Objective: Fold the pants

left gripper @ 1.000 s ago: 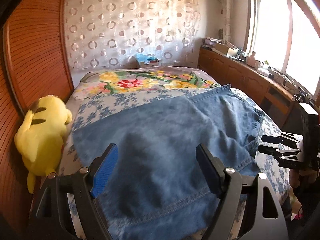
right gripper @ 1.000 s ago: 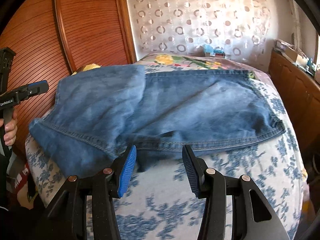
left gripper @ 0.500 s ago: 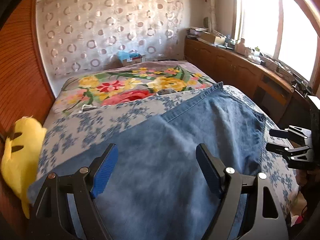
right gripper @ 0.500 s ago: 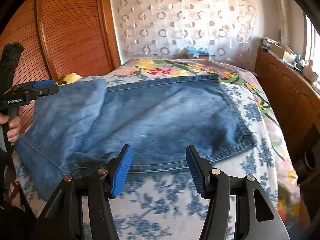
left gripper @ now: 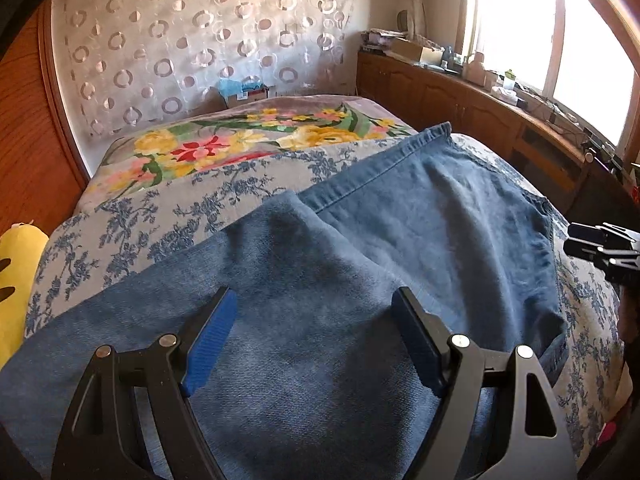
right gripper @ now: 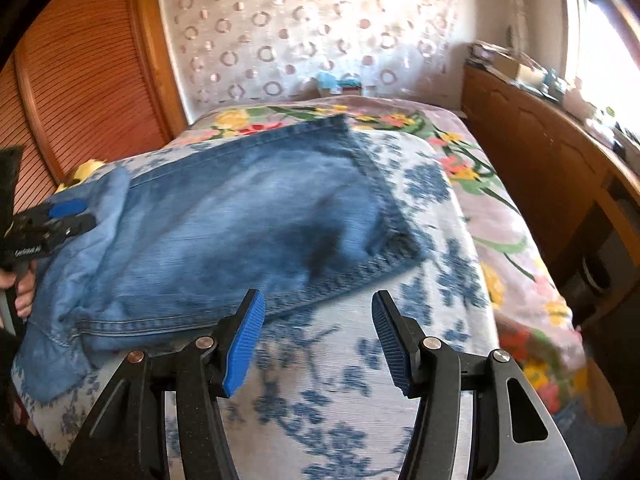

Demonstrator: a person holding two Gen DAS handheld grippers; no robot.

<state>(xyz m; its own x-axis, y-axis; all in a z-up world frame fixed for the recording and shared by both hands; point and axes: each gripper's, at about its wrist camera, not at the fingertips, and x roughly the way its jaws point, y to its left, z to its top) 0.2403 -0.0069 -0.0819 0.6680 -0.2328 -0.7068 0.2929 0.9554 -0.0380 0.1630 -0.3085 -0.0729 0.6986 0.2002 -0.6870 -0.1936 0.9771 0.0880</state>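
Observation:
Blue denim pants [left gripper: 420,216] lie across the bed, with one part folded over on top [left gripper: 288,264]. My left gripper [left gripper: 314,294] hovers open above that folded layer, nothing between its blue pads. In the right wrist view the pants [right gripper: 260,208] stretch from left to a stitched edge on the right. My right gripper [right gripper: 318,294] is open over the bedspread just in front of the pants' near edge, holding nothing. The left gripper [right gripper: 60,220] shows at the pants' left end, and the right gripper [left gripper: 592,244] at the right edge of the left wrist view.
The bed carries a blue floral spread [right gripper: 340,400] over a bright flowered blanket [left gripper: 224,148]. A yellow plush toy [left gripper: 16,272] lies at the left edge. A wooden cabinet [left gripper: 460,96] runs under the window; a slatted wooden wardrobe [right gripper: 80,72] stands left. A hand [right gripper: 24,296] grips the left tool.
Both grippers have moved sideways along the bed; the plush toy has slid to the left wrist view's edge. The right gripper's jaws have widened a little. The pants lie unmoved.

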